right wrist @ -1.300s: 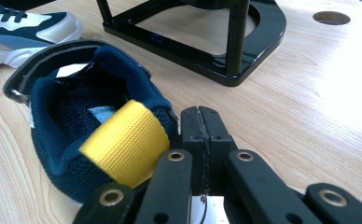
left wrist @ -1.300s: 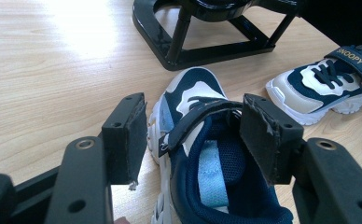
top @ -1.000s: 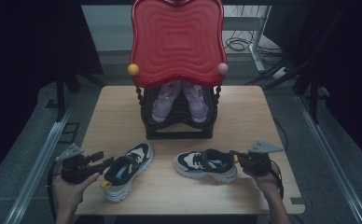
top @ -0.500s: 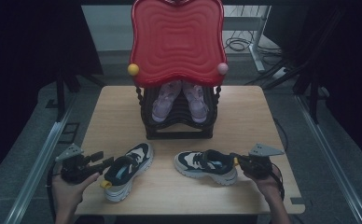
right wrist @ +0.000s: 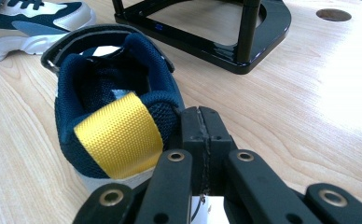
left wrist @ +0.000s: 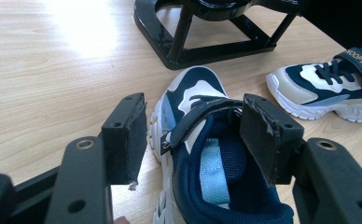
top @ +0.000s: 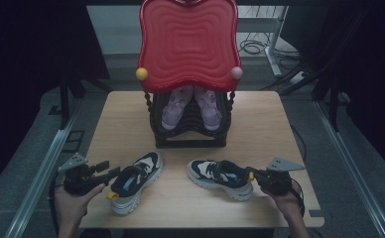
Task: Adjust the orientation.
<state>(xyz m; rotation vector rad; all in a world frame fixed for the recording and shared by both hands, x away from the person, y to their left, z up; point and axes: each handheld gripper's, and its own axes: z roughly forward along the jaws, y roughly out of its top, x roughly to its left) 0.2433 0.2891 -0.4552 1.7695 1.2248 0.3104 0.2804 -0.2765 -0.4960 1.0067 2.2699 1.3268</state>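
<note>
In the high view, two navy-and-white sneakers lie on the wooden bench (top: 270, 134) toward its near edge: the left sneaker (top: 133, 181) near the near left corner, toe angled toward the far edge, and the right sneaker (top: 221, 177) toward the near right corner, toe pointing to the left edge. A black rack (top: 189, 126) stands at the middle of the far edge, holding a pink pair of shoes (top: 190, 106) under a red wavy panel (top: 188, 44). The left claw (top: 112, 173) sits at the left sneaker's side; the right claw (top: 252, 174) sits at the right sneaker's heel. Jaw state cannot be read from this view. In the left gripper view, the left claw (left wrist: 193, 135) stands apart, its pads (left wrist: 135, 135) flanking the collar and strap of the left sneaker (left wrist: 202, 154) without clamping it; the right sneaker (left wrist: 328, 86) lies well apart, and the rack base (left wrist: 207, 42) is beyond. In the right gripper view, the right claw (right wrist: 201, 140) is together, just beside the right sneaker (right wrist: 116, 126) at its yellow heel tab (right wrist: 118, 135); whether fabric is pinched cannot be told.
</note>
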